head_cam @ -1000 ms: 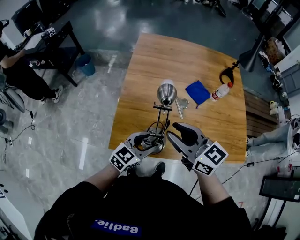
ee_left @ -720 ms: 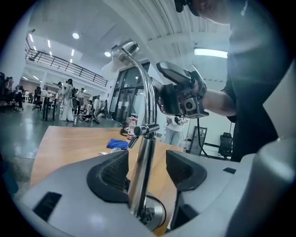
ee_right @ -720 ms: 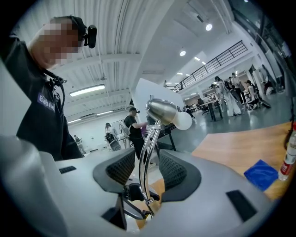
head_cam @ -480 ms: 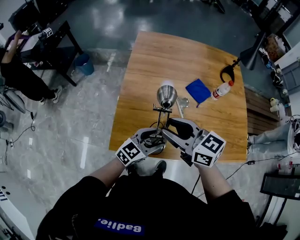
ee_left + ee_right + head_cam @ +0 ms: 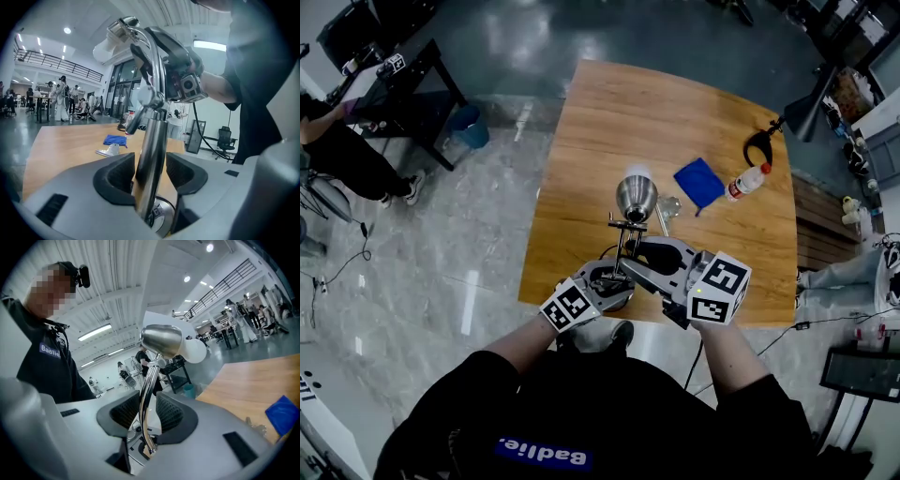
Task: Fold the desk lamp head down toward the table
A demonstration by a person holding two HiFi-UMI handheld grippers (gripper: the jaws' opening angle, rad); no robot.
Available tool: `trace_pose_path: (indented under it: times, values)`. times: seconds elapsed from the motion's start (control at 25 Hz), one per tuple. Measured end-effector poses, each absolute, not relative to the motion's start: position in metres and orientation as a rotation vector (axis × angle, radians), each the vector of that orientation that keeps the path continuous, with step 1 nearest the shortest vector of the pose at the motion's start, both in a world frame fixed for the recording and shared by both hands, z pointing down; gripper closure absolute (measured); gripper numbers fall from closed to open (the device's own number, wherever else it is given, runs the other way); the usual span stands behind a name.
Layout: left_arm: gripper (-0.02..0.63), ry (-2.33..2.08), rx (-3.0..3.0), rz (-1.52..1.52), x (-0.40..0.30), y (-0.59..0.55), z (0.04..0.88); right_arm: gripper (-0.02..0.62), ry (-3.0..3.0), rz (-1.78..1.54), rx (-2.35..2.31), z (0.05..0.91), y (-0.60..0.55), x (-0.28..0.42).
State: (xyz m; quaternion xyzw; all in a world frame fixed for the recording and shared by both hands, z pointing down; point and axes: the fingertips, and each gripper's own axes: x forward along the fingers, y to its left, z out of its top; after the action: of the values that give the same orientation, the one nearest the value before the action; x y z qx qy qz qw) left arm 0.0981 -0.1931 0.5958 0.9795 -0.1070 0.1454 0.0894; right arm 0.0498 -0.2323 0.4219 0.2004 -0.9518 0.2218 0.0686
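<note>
**Q:** Near the front edge of the broad wooden table, what stands there?

**A:** A chrome desk lamp with a bell-shaped head. Its round base sits close to the table's edge with a thin black cord curled beside it. The jointed arm rises from the base, and the head is up above the board, not folded down.

**Q:** Where are the tongs?

**A:** Both are at the lamp. The left gripper reaches in low, just above the base. Its own view shows the lamp's thick lower post between the two dark pads. The jaws are closing, the post lies against one pad, and a gap shows at the other.

**Q:** And the other one?

**A:** The right gripper comes in from the opposite side, higher up. Its view shows the thin curved rod under the head running between the ribbed pads. Those jaws are closing too, with space beside the rod, so nothing is pinched yet.

**Q:** Is there any writing to read?

**A:** Very little. The marker cubes carry black-and-white square patterns. The person's black top has a blue patch with white lettering. A white plastic bottle with a red cap lies across the table, and its label is too small to read.

**Q:** Is anything near the bottle?

**A:** A folded blue cloth lies just beside it, between the bottle and the lamp head.
</note>
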Motion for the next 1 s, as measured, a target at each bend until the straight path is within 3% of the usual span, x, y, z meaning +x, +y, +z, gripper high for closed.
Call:
trace_pose_path:
  times: [0.12,1.0]
  values:
    - [0.455,-0.351,2.917,0.437,0.098,-0.1965,0.5977,0.517,-2.884,0.7,0.544,0.42,-0.23,0.0477]
    - [0.462,-0.412,2.92,0.317,0.0964,-0.1988,0.5971,0.556,-2.958,1.18,0.469,0.4224,-0.2355,0.0524]
